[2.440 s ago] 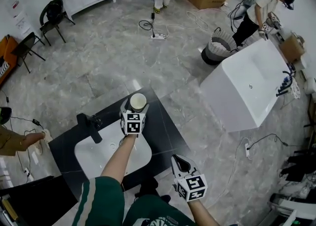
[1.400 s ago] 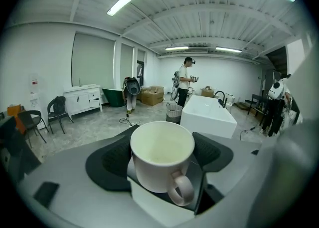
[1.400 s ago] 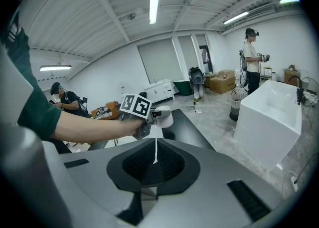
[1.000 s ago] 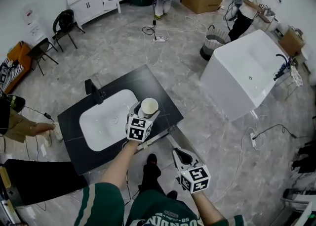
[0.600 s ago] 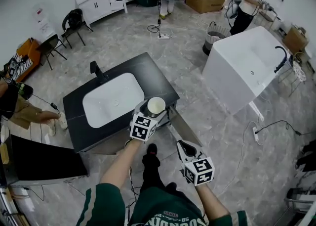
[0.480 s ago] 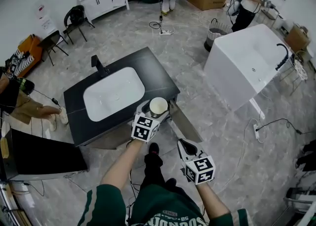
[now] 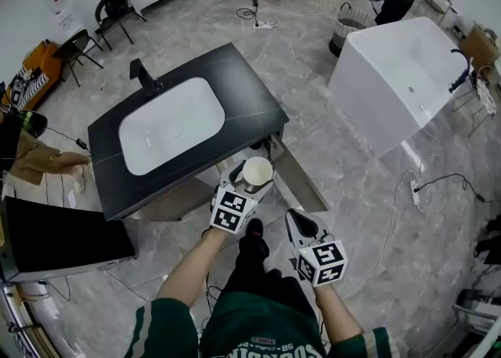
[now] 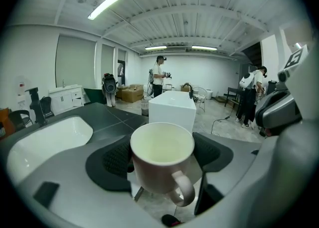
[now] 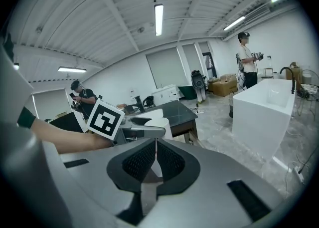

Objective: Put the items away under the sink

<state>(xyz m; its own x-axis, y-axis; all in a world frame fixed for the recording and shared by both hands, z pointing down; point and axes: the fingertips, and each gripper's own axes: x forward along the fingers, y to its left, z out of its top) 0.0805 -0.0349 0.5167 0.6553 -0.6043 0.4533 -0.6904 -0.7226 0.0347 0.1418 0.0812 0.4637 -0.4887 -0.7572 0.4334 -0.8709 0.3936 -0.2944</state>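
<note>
1. Since the frame half a second back, we see in the head view that the mug has come off the front corner of the black vanity. It now hangs past the counter edge, over the grey floor. The vanity itself sits higher in the view.
2. Head view: our left gripper is clamped on the mug, whose open mouth faces up. The mug is just beside the open cabinet door, which swings out from the vanity's front right corner. The white basin and dark faucet lie well apart from the mug. Our right gripper is lower and to the right, near the left one but not touching it. A white bathtub stands well off to the right.
3. Left gripper view: the two black pads press on opposite sides of the mug. Its empty cream inside faces the camera and its handle is on the near, lower side. Behind it we see the basin at left and the bathtub straight ahead.
4. Right gripper view: the jaws of the right gripper stand together with nothing between them, only a thin slit showing. Beyond them we see the left gripper's marker cube and the mug, with the vanity behind.
</note>
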